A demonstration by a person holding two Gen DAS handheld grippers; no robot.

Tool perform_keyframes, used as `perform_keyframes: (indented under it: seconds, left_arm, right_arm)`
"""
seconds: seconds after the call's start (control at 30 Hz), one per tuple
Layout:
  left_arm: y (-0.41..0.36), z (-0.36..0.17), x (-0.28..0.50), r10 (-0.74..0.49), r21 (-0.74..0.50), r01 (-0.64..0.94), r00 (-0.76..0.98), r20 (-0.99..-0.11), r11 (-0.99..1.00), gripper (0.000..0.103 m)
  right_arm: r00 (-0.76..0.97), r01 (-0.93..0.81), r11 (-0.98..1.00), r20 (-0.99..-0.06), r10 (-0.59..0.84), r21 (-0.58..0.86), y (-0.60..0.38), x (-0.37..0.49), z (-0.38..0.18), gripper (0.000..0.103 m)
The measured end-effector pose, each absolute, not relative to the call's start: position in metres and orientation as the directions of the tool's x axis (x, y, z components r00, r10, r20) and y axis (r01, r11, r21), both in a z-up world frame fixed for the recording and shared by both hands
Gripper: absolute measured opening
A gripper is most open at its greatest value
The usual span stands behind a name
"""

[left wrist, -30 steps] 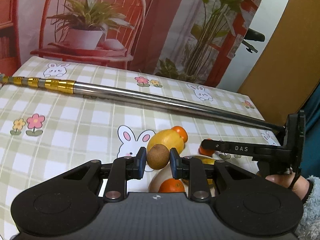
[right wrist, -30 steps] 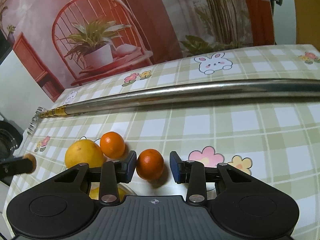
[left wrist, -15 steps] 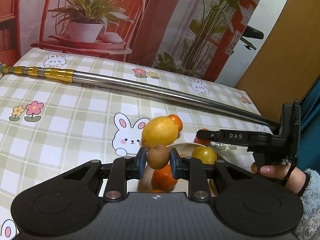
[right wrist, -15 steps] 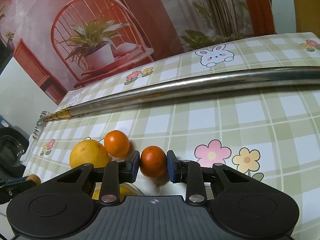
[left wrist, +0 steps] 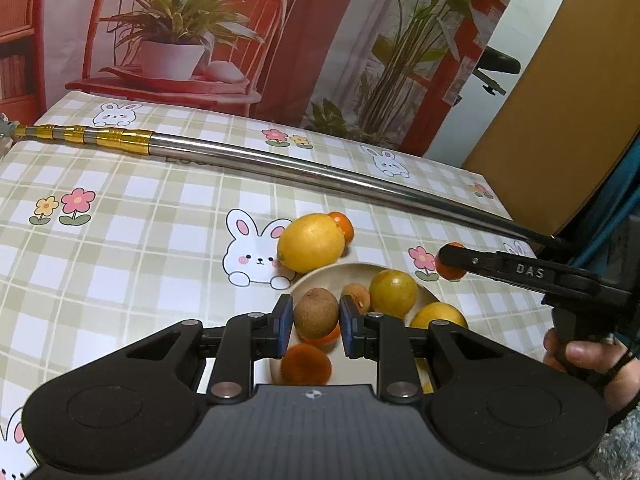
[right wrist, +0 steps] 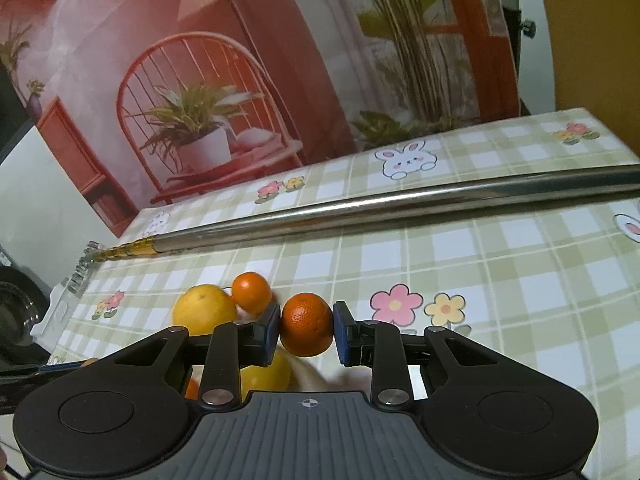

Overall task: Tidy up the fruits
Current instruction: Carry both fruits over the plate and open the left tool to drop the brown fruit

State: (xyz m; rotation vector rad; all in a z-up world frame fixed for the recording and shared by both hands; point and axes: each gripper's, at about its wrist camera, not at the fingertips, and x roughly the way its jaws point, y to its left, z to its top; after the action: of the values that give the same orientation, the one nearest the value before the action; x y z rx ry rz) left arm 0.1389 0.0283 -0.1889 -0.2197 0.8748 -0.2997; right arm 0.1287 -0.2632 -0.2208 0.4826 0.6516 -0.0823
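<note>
My left gripper [left wrist: 316,320] is shut on a brown kiwi [left wrist: 316,312], held above a pale bowl [left wrist: 320,276] that holds yellow fruits [left wrist: 393,294], another kiwi [left wrist: 356,295] and orange ones [left wrist: 306,364]. My right gripper [right wrist: 306,324] is shut on an orange mandarin [right wrist: 307,324], lifted off the cloth; in the left wrist view it shows at the right [left wrist: 450,262]. A big lemon [left wrist: 311,243] and a small mandarin [left wrist: 343,226] lie on the table just behind the bowl.
A long steel pole with a gold end [left wrist: 280,160] lies across the checked tablecloth behind the fruit. A person's hand [left wrist: 580,356] holds the right gripper at the right edge. A printed backdrop stands behind the table.
The right gripper's jaws shut on the mandarin and lifted it off the cloth. The left gripper with the kiwi drew back, so the bowl now lies under it.
</note>
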Motion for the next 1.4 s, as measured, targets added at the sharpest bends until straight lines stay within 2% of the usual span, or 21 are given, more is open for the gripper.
perform_keyframes:
  seconds: [0.27,0.6,1.1,1.4]
  left_arm:
    - [0.024,-0.188,0.117,-0.377,-0.334,0.187,0.588,-0.715,0.924,0.026]
    - [0.016,-0.19,0.095,-0.416,-0.346,0.233,0.551,-0.723,0.909,0.026]
    - [0.034,-0.172,0.072,-0.425,-0.385,0.201,0.591,-0.685,0.901,0.026]
    - [0.042,-0.193,0.077,-0.403,-0.391,0.147,0.558,-0.726,0.909,0.026]
  right_arm:
    - [0.817,0.2,0.893,-0.571,0.075,0.403,-0.243,0.09,-0.202,0.026]
    - [0.81,0.189,0.896,-0.58,0.089,0.401,-0.22,0.054,-0.199,0.026]
    - [0.843,0.141,0.936,-0.535,0.056,0.321,-0.195,0.028,-0.168,0.026]
    - [0.791,0.11,0.941,-0.602,0.112,0.32,-0.168,0.025,-0.199,0.026]
